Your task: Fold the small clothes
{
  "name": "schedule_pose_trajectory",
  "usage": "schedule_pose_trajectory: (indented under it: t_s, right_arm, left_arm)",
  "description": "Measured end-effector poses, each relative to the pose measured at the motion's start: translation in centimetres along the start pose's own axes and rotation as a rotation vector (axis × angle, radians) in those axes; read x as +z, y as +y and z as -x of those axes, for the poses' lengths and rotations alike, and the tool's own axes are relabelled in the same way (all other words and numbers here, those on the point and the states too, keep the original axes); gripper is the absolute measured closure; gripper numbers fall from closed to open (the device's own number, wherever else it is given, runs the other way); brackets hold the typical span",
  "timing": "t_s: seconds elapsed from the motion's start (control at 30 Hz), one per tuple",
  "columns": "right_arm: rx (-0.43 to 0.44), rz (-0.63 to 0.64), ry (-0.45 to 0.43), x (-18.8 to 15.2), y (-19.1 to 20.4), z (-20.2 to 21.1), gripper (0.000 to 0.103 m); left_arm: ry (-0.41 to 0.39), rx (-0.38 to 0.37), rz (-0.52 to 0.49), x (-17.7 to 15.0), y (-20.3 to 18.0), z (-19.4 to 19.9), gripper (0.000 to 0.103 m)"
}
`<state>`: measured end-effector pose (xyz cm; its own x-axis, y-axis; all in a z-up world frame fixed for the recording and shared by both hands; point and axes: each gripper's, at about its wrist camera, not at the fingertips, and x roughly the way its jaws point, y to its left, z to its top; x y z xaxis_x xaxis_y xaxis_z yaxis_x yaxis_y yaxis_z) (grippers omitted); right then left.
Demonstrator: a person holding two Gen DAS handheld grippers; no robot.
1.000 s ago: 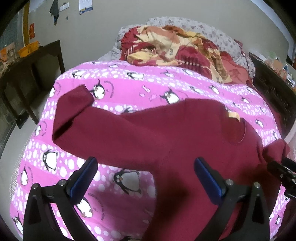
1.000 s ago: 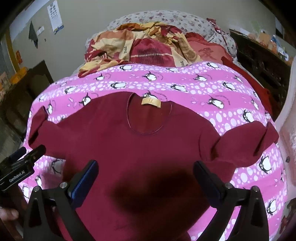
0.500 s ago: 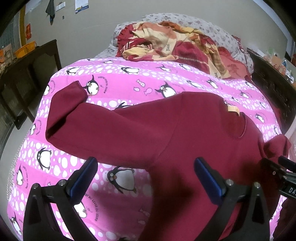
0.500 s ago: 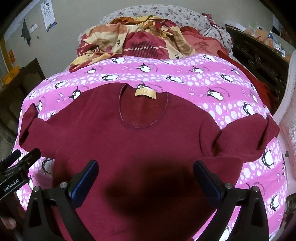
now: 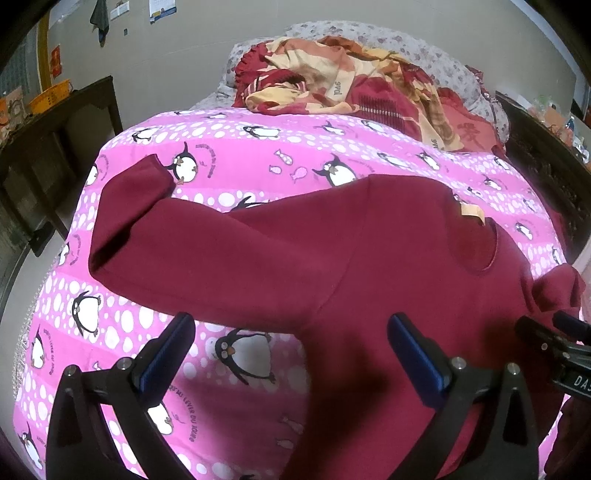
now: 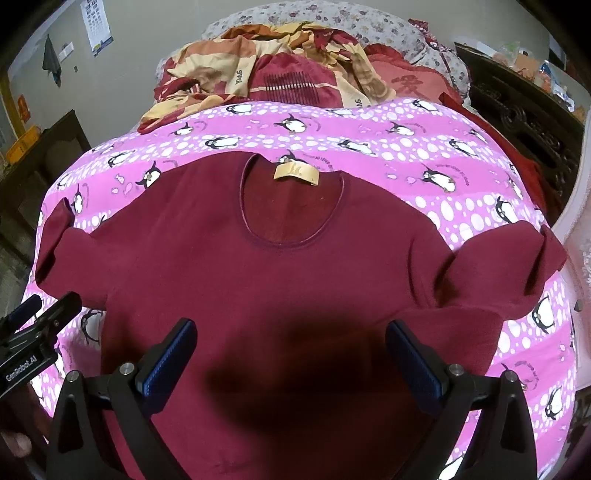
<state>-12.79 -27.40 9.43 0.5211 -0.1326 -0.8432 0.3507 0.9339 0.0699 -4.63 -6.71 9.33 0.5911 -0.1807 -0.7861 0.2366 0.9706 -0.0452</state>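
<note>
A maroon long-sleeved shirt [image 6: 280,288] lies flat, front up, on a pink penguin blanket [image 6: 424,155], with its neck hole and tan label [image 6: 295,171] toward the far side. In the left wrist view the shirt [image 5: 369,258] stretches right and its left sleeve [image 5: 177,243] reaches out to the left. My left gripper [image 5: 291,347] is open and empty above the armpit area. My right gripper [image 6: 291,350] is open and empty above the shirt's lower body. The right sleeve [image 6: 517,266] is bunched at the right.
A crumpled red and yellow quilt [image 6: 280,77] and a floral pillow [image 6: 388,26] lie at the head of the bed. Dark wooden furniture [image 5: 48,147] stands left of the bed, and a dark carved cabinet [image 6: 524,110] stands on the right.
Both grippers have pulled back and risen slightly, so the shirt sits lower and farther in view. Both stay open. The shirt has not moved.
</note>
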Motion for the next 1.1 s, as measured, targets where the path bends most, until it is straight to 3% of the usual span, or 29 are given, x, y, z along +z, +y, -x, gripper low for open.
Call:
schedule_pose_trajectory:
  t_s: [1.1]
  right_arm:
    - [0.012, 0.024, 0.039, -0.1, 1.4, -1.8, 0.0]
  left_arm:
    - [0.02, 0.001, 0.019, -0.1, 1.2, -1.3, 0.0]
